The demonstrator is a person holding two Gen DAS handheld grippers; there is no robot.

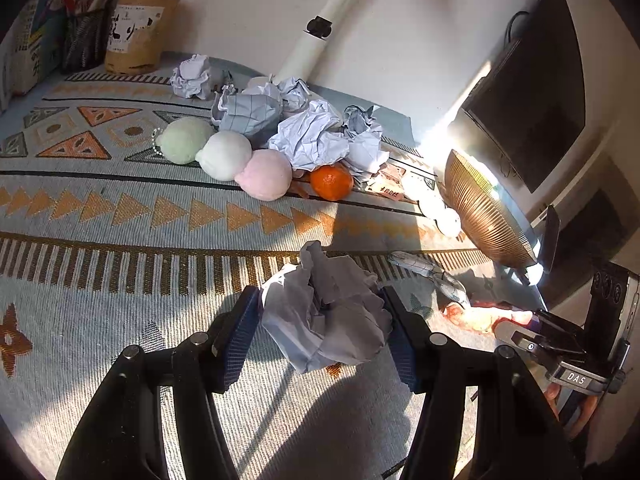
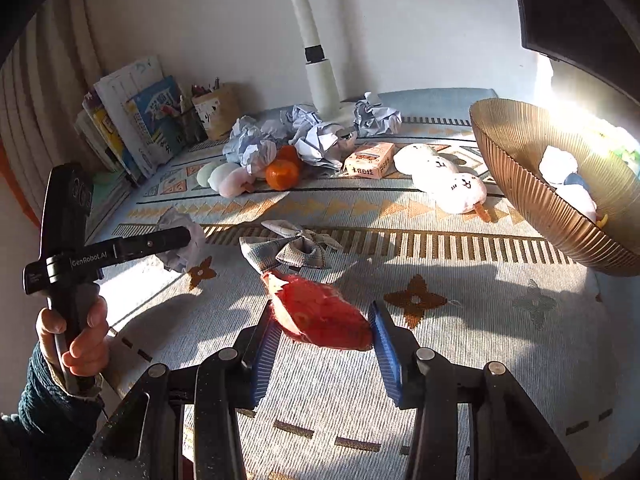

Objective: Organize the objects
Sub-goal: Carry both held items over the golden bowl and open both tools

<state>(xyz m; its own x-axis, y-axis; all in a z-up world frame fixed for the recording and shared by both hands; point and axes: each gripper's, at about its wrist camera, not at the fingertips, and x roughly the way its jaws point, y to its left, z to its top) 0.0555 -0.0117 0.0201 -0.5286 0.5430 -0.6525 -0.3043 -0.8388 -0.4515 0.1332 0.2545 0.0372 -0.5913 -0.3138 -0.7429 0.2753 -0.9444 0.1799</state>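
Observation:
My left gripper [image 1: 322, 320] is shut on a crumpled white paper ball [image 1: 324, 312], held just above the patterned cloth; the ball also shows in the right wrist view [image 2: 182, 240] beside the left gripper's body. My right gripper [image 2: 320, 332] is shut on a red fuzzy plush piece [image 2: 320, 314], which shows as a bright patch in the left wrist view [image 1: 484, 316]. A grey plaid bow [image 2: 288, 246] lies just beyond the red piece. A ribbed amber bowl [image 2: 532, 184] stands at right and holds small soft items.
Several crumpled papers [image 1: 312, 136], three pastel plush balls [image 1: 226, 154], an orange [image 1: 331, 182], a small pink box [image 2: 370, 159] and white plush toys [image 2: 444, 178] lie at the back. Pen holders [image 1: 138, 32], books [image 2: 136, 120], a white lamp post [image 2: 316, 36] and a monitor [image 1: 532, 84] stand around.

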